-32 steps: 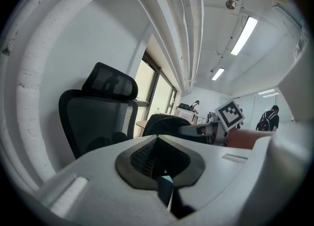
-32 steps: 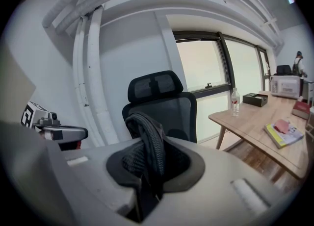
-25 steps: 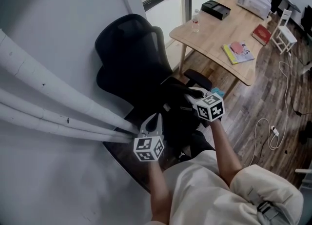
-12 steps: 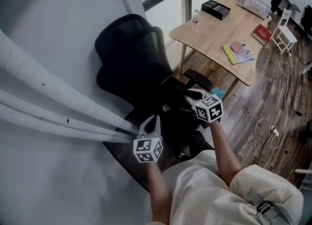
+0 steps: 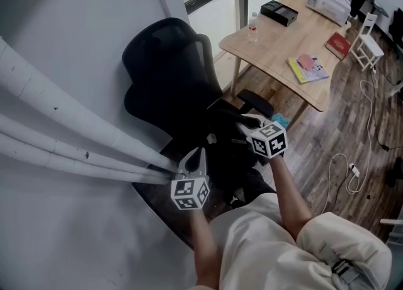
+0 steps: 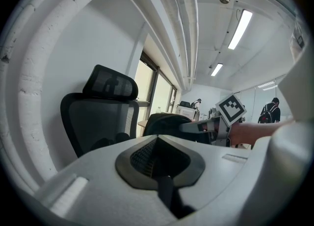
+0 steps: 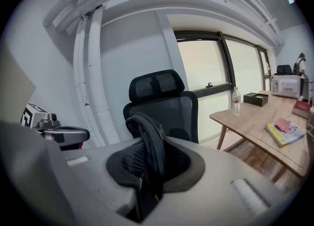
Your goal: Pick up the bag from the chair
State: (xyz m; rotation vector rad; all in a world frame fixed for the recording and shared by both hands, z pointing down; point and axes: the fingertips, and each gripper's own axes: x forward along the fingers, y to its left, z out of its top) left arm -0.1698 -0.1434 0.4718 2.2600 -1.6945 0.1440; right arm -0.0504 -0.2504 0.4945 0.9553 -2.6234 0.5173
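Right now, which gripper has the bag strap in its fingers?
The right gripper: the black bag strap is clamped between its fingers. The left gripper holds nothing.

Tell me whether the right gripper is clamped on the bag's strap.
Yes, the right gripper has its jaws closed on the black woven strap, which loops up from between them.

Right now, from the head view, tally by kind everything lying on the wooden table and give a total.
Black box: 1
Clear bottle: 1
Books: 2, a red book and a colourful magazine
White appliance: 1
Total on the wooden table: 5
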